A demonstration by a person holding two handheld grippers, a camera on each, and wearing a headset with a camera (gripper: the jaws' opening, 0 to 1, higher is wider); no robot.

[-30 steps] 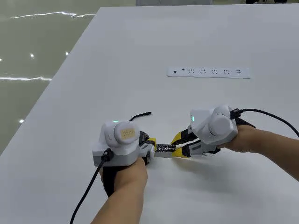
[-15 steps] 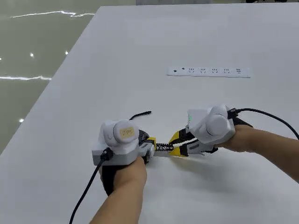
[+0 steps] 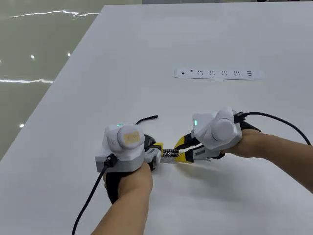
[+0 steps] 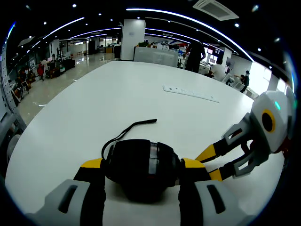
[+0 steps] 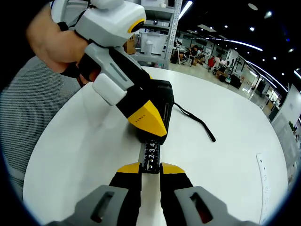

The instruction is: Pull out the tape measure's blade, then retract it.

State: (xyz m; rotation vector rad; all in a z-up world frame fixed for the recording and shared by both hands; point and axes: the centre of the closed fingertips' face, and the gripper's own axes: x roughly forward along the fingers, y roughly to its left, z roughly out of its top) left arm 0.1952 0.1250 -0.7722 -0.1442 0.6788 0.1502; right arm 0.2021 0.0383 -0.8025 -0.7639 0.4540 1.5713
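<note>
While the black tape measure [image 4: 141, 167] sits clamped between the yellow tips of the left tongs [image 4: 141, 165], a short run of its blade [image 5: 151, 155] stands out of the casing towards the right tongs [image 5: 150, 168]. The right tongs are closed on the free end of that blade, one yellow tip on each side of it, and black numerals show on the stretch between the tips and the casing. In the head view the blade [image 3: 169, 154] spans the small gap between the left tongs [image 3: 155, 152] and the right tongs [image 3: 179, 151], which point at each other almost nose to nose. The left gripper view has the right tongs [image 4: 210, 164] coming in from the right, just beside the casing. The tape measure is low at the surface of the white desk [image 3: 146, 58], in the part nearest the person and towards the left edge; whether the casing touches the desk I cannot tell. Its thin black wrist strap [image 3: 146, 119] lies loose on the desk, trailing from the casing towards the far edge; it shows too in the left gripper view [image 4: 131, 128]. A hand grips each tool from behind, and a black cable [image 3: 90, 200] runs from the left one towards the person, another [image 3: 279, 120] from the right one off to the right. Well apart from all this, further towards the far edge, a white power strip [image 3: 218, 74] lies flat on the desk
</note>
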